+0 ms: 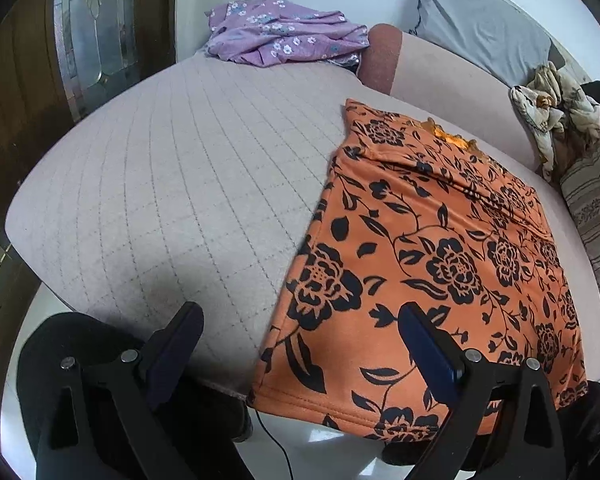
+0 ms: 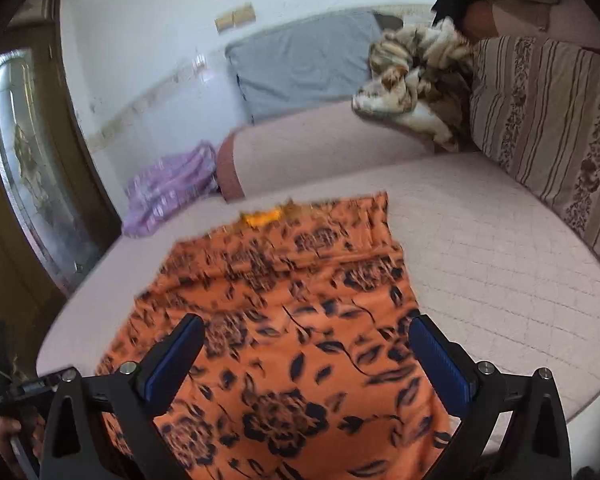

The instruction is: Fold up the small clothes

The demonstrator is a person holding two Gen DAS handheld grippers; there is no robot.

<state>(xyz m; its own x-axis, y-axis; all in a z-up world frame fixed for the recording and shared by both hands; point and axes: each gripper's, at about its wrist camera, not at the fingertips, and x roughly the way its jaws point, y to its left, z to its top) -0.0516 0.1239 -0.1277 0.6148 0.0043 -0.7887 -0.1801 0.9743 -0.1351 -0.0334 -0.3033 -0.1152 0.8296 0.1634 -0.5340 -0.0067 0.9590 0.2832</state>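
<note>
A quilted bed (image 1: 172, 184) fills both views, and on it an orange flowered garment (image 1: 440, 264) lies flat, its long axis running from the near edge, where its hem overhangs, away toward twelve o'clock. The right tool (image 2: 306, 356) hangs directly over that near hem with its fingers spread wide and holding nothing, so I judge it the nearer one. The left tool (image 1: 300, 344), equally wide and empty, straddles the garment's left edge, with most of the cloth toward one o'clock.
</note>
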